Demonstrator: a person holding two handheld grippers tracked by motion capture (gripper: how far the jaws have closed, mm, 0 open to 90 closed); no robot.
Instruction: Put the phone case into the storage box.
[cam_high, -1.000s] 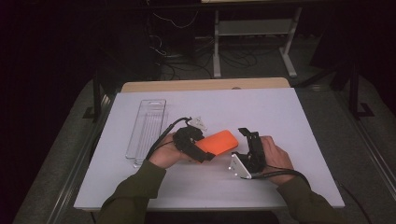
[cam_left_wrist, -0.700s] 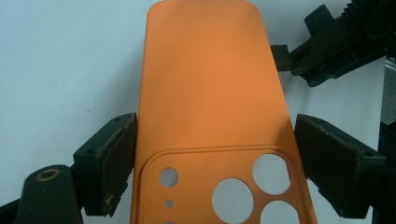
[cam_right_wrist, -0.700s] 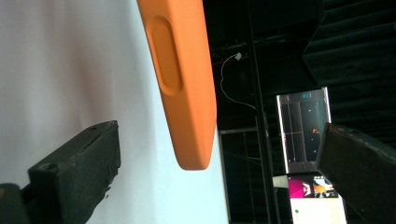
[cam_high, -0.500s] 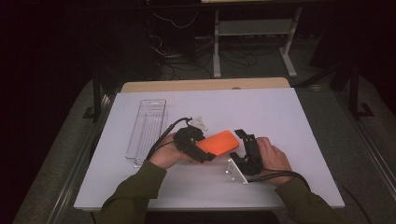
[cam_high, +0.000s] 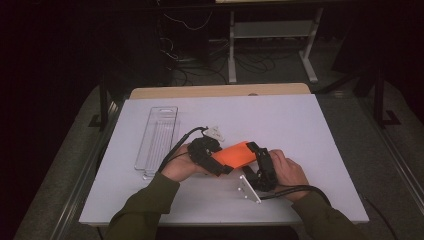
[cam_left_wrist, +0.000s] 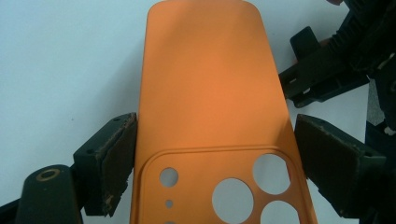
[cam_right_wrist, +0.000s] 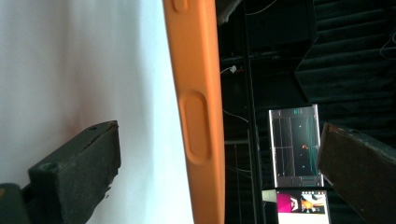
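My left hand-held gripper (cam_left_wrist: 212, 154) clamps the orange phone case (cam_left_wrist: 210, 93); right hand-held gripper (cam_right_wrist: 217, 163) straddles its edge, unclenched; transfer pending.

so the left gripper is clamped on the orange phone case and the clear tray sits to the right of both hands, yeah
Not quite. The clear tray sits to the left of both hands, as the high view shows. The rest holds: the left gripper is clamped on the orange phone case, its pads pressing the case's two long edges in the left gripper view.
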